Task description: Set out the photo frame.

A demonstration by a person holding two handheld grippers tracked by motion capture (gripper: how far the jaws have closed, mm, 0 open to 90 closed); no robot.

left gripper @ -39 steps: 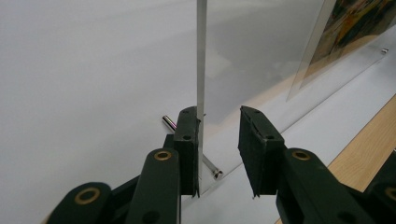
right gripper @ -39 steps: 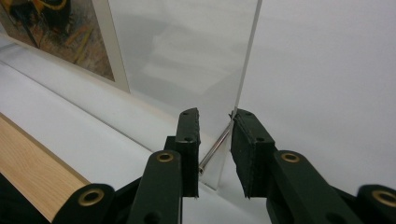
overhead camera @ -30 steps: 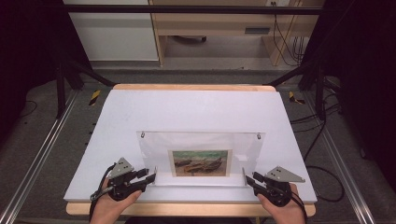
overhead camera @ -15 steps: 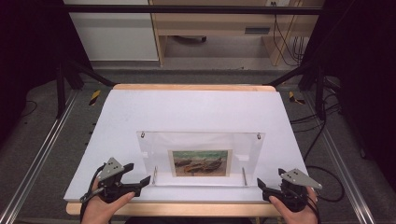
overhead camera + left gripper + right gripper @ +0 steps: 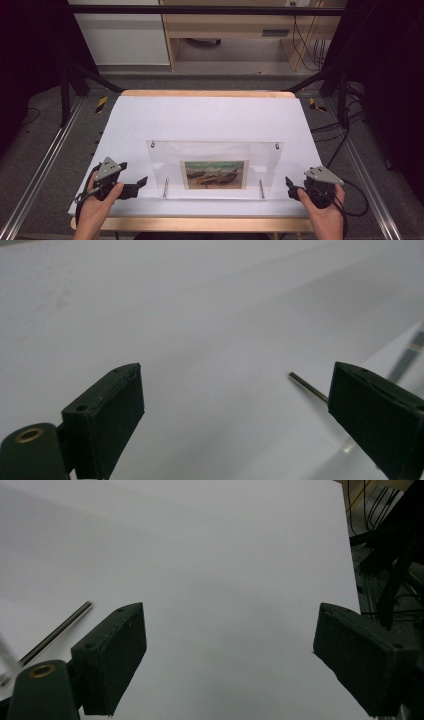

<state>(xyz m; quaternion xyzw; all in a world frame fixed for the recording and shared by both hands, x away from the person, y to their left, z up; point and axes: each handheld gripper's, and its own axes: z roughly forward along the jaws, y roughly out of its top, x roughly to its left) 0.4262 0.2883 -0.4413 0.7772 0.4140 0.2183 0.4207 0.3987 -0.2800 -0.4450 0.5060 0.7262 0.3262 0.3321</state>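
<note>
Between the two tongs the clear picture frame (image 5: 215, 169) lies flat on the white table (image 5: 210, 120). Left tongs (image 5: 141, 182) and right tongs (image 5: 288, 181) sit just beside its ends, jaws just opened wide, holding nothing

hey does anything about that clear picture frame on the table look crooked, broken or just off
Nothing stands out. The clear frame stands on the white table, square to its front edge, with the boat picture level inside it and both metal pegs in place. No crack shows. Both grippers, left and right, are open beside it.
</note>
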